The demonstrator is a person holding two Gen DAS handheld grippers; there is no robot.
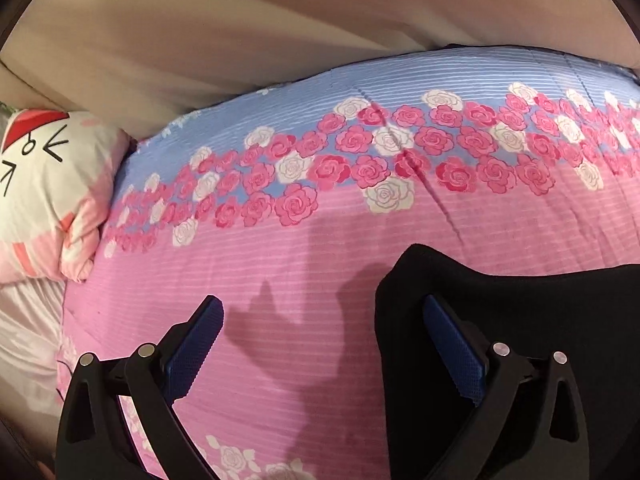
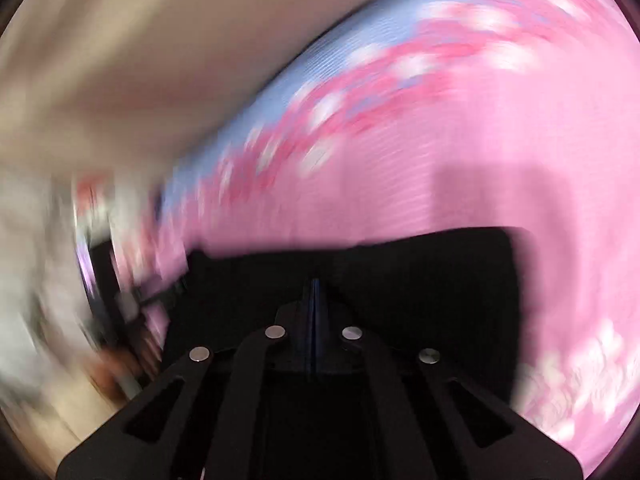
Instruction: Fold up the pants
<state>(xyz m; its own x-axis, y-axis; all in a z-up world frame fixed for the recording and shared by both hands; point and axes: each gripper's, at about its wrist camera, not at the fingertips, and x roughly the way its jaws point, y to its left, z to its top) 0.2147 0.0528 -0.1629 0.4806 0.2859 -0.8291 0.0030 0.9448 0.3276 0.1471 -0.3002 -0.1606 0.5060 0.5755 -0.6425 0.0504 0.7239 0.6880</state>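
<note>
- Black pants (image 1: 520, 320) are seen spread on a pink rose-print quilt (image 1: 280, 260), under the left gripper's (image 1: 324, 344) right-hand finger.
- The left gripper's jaws are held wide apart, gripping nothing.
- The right gripper (image 2: 315, 292) is shown pinched together over the pants (image 2: 420, 280); whether cloth is caught cannot be told.
- The fabric is judged soft and limp, best taken at an edge.

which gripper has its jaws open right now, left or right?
The left gripper: its blue-padded fingers stand wide apart over the pink rose-print bedspread, gripping nothing. The right gripper is shut, against the black pants.
</note>
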